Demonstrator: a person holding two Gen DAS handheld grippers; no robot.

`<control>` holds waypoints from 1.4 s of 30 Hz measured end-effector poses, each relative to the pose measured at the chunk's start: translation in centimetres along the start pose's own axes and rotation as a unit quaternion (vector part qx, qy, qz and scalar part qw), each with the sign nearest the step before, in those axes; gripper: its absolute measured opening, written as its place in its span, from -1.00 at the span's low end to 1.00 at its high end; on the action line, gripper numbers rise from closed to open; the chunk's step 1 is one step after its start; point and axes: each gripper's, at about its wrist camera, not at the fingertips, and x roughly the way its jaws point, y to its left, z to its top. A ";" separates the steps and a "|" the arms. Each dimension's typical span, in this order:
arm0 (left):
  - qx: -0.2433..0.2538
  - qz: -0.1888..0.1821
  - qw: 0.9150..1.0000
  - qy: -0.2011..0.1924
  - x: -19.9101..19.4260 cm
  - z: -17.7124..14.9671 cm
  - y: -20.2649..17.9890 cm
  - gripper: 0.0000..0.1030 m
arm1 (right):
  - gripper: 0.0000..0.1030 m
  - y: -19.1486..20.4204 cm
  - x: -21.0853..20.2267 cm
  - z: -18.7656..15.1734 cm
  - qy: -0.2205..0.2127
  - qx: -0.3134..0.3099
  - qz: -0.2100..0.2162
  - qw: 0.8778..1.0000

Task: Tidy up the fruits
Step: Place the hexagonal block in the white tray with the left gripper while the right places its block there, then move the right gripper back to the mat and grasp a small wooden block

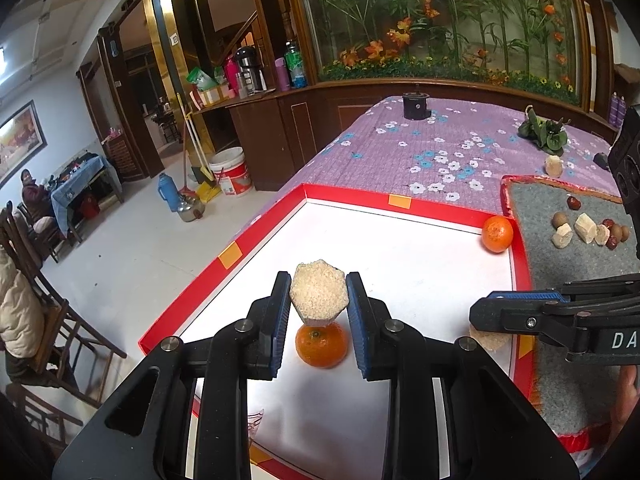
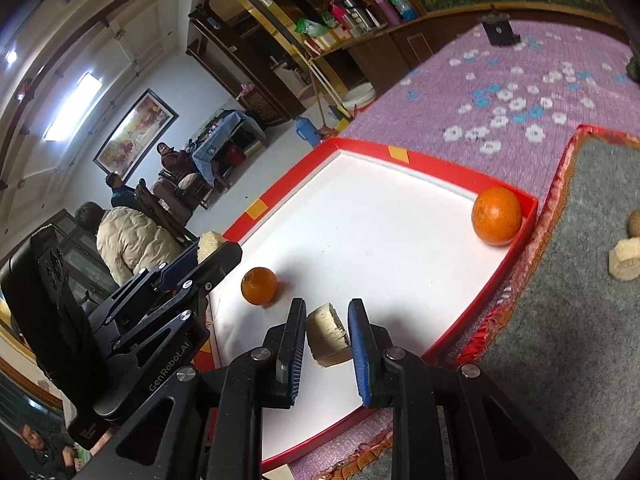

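Two pale puffed-grain cakes are in the air at once, one in each gripper, both hanging over the white floor of the red-rimmed tray [image 1: 404, 205]. The left gripper [image 1: 319, 300] pinches a hexagonal cake [image 1: 319, 290] between its blue pads, directly above the near orange [image 1: 321, 344]; the right gripper [image 2: 328, 338] clamps a thicker cut wedge [image 2: 327, 338] low over the tray's near right side. Both sets of fingers stand narrow, closed on their cakes — neither looks slack. To set these down well, I'd say the left hand should shift sideways before lowering, since dropping straight would land the cake on the orange and send it rolling; the right has bare tray beneath it and can simply ease down and release once the wedge touches. A gentle release matters, because the cakes look crumbly, grainy on the faces and rough along the cut edges. A second orange [image 1: 497, 234] sits tucked into the tray's far right corner, touching the rim. More cut cakes, brown nuts and red dates [image 1: 573, 203] wait on the grey felt mat [image 1: 576, 264] to the right, so the sorting seems well short of finished.
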 end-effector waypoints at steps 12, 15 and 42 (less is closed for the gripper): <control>0.005 0.008 1.000 0.016 0.3 0.1 -1.0 -0.36 | -0.36 -1.6 -2.5 0.7 -0.048 0.030 0.018 0.998; 0.005 0.009 1.000 0.007 -0.3 0.4 -1.1 -0.36 | -0.36 -2.6 -3.3 0.8 -0.057 0.043 0.015 0.997; 0.055 -0.041 0.997 -0.025 -3.6 1.3 -6.3 0.13 | -0.35 -15.0 -20.4 -4.0 -0.184 0.175 -0.071 0.965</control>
